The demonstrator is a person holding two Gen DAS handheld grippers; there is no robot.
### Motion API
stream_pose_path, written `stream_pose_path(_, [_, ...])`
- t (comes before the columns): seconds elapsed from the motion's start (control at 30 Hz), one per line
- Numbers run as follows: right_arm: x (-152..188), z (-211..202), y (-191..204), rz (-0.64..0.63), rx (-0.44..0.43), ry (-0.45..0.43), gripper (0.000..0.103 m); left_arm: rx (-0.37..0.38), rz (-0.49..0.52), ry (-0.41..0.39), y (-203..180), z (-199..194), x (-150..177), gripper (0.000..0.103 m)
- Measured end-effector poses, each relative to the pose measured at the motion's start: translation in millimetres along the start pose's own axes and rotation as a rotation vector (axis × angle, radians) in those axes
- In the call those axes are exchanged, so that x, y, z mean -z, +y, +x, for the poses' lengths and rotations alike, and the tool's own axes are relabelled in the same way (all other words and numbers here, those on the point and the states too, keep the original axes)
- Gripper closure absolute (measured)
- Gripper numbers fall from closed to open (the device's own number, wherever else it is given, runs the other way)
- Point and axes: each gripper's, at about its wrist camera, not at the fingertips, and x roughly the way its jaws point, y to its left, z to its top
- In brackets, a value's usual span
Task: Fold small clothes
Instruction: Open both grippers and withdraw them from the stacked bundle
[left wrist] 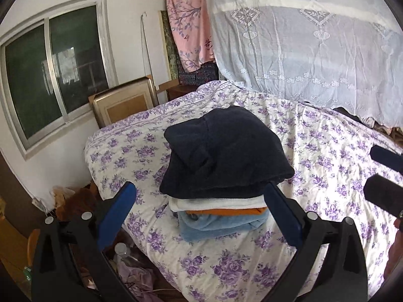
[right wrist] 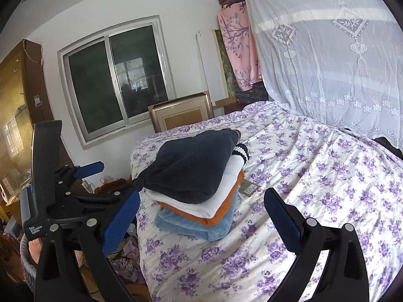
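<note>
Left gripper spread, empty; clothes stack folded.

Window, lace curtain (white), pink cloth.

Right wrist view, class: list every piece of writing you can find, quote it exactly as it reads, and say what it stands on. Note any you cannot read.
"Data Acquisition System": white letters on the black body of the left gripper, near the hand.
Small tag on the floral bedspread beside the stack of folded clothes: dark print, too small to read.
No other writing shows.
</note>
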Motion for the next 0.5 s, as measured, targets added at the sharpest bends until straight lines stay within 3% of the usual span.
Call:
stream_pose_path(0.13, [1.1,3.5,2.1,0.002,-0.006,0.007,0.004,-0.03,-0.016,-0.028,4.2,-2.1,1.7,0.005])
stream_pose_path(0.3, [2.2,4.7,5.0,-0.005,-0.013,0.011,0.004,-0.036,-0.043,0.004,8.6,3.2,0.0,0.005])
stream_pose_path(0.5, [2.1,4.6,7.0,-0.009,-0.014,0.009,0.004,-0.009,-0.053,0.011,5.2,2.7,1.6,0.005])
